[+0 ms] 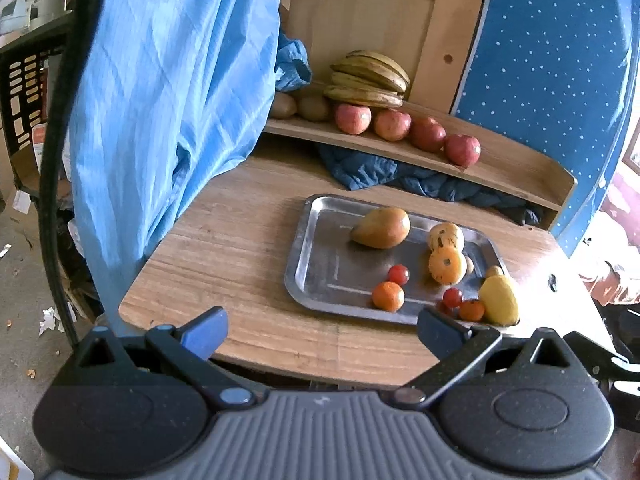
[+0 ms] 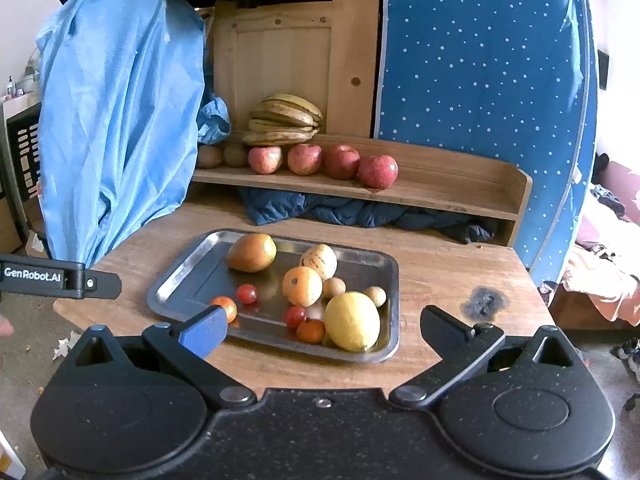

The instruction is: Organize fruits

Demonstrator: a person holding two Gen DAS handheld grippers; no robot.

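We hold our left gripper [image 1: 322, 330] and right gripper [image 2: 323, 330] spread wide and empty above the wooden table's [image 2: 440, 272] near edge. Beyond, a dull steel tray [image 2: 176, 280] carries a smooth yellow lemon [image 2: 352, 321] and mango [image 2: 252, 253]. Farther back, four rounded red apples [image 2: 304, 159] line the wooden shelf [image 2: 460, 184].

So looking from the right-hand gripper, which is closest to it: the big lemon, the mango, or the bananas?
From the right gripper, in its own view:
1. The lemon, at the tray's near edge, just ahead of the open fingers.
2. The mango, at the tray's far left.
3. The bananas, up on the wooden shelf behind.
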